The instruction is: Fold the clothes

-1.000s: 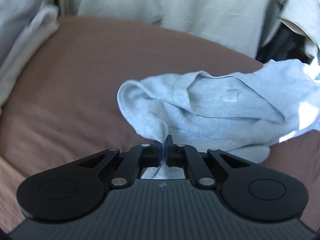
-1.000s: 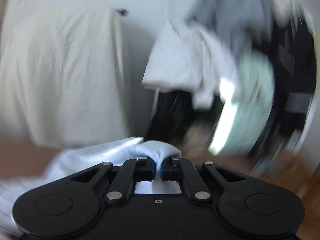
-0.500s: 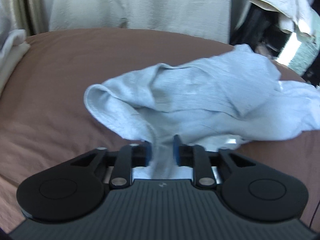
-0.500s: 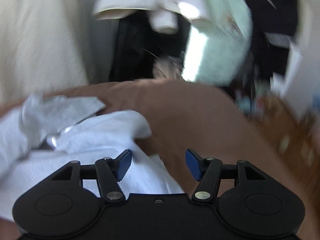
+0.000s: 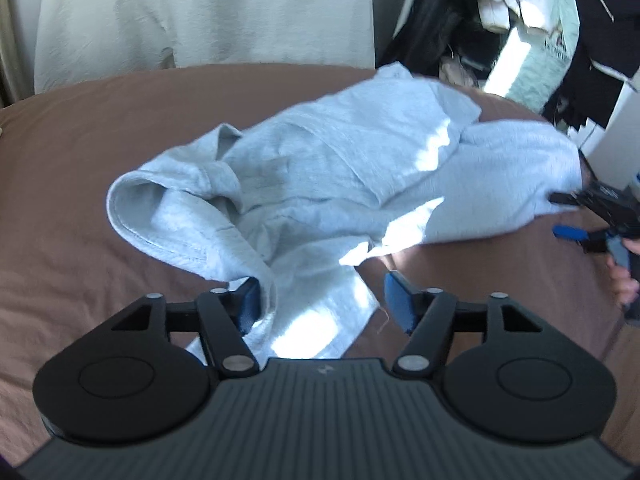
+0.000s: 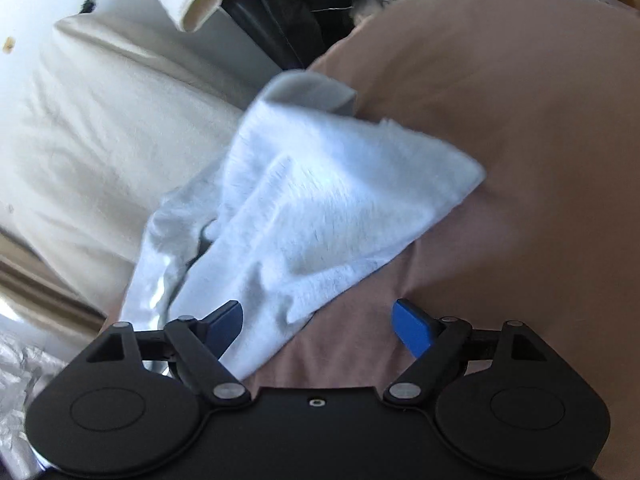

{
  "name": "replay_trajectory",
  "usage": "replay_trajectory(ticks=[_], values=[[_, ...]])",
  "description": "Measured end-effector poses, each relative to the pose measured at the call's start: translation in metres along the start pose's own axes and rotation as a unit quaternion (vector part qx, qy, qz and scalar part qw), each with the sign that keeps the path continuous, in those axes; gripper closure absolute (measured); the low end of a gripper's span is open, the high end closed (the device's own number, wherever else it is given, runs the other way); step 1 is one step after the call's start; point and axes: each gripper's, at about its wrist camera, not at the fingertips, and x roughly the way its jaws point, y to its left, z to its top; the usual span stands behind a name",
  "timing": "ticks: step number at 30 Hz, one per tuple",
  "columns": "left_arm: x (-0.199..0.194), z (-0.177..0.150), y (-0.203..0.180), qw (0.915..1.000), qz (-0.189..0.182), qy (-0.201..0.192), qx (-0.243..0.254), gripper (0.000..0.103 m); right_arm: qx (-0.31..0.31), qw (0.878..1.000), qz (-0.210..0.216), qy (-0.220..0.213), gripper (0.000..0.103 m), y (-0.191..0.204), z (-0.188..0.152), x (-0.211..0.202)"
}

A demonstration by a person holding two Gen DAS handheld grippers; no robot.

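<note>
The pale grey garment (image 5: 320,168) lies crumpled on the brown bed cover (image 5: 80,160), dropped there to be spread out, so the left gripper (image 5: 320,300) and the right gripper (image 6: 318,326), jaws just opened wide, both stand empty over its edges.

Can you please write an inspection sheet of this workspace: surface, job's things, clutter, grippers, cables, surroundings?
Surface: brown bed cover, smooth, partly sunlit.
Job's things: light blue garment lies crumpled and unfolded on the cover.
Clutter: nothing seen on the cover besides the garment.
Grippers: left gripper open, jaws just opened, cloth lies loose between them; right gripper open, jaws just opened, cloth by its left finger only.
Cables: nothing seen.
Surroundings: cream cloth behind the bed; dark clothes pile at far right.
</note>
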Motion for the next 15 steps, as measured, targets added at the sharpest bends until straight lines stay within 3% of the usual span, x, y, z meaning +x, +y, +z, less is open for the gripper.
replay_trajectory(ticks=[2, 5, 8, 9, 10, 11, 12, 14, 15], values=[[0.013, -0.004, -0.007, 0.9992, 0.019, 0.026, 0.022, 0.023, -0.036, 0.998, -0.055, -0.023, 0.02, 0.017, 0.0, 0.015], [0.039, -0.015, -0.024, 0.9907, 0.099, 0.042, 0.083, 0.023, -0.082, 0.988, -0.123, -0.047, 0.025, 0.052, 0.013, 0.029], [0.048, -0.017, -0.034, 0.9864, 0.127, 0.037, 0.098, 0.025, -0.124, 0.978, -0.163, -0.05, 0.069, 0.071, 0.02, 0.036], [0.044, -0.015, -0.033, 0.987, 0.13, 0.028, 0.09, 0.029, -0.139, 0.976, -0.16, -0.047, 0.086, 0.073, 0.023, 0.034], [0.041, -0.012, -0.031, 0.9874, 0.134, 0.017, 0.082, 0.051, -0.153, 0.975, -0.155, -0.046, 0.089, 0.076, 0.026, 0.031], [0.037, -0.009, -0.029, 0.9876, 0.139, 0.007, 0.074, 0.085, -0.167, 0.973, -0.15, -0.045, 0.091, 0.078, 0.03, 0.027], [0.033, -0.007, -0.027, 0.9864, 0.148, -0.002, 0.071, 0.102, -0.174, 0.973, -0.145, -0.054, 0.093, 0.079, 0.032, 0.02], [0.019, 0.001, -0.017, 0.9884, 0.14, -0.029, 0.05, 0.101, -0.192, 0.969, -0.134, -0.075, 0.094, 0.081, 0.038, -0.001], [0.009, 0.004, -0.008, 0.9922, 0.117, -0.04, 0.019, 0.101, -0.204, 0.967, -0.129, -0.086, 0.096, 0.083, 0.042, -0.013]])
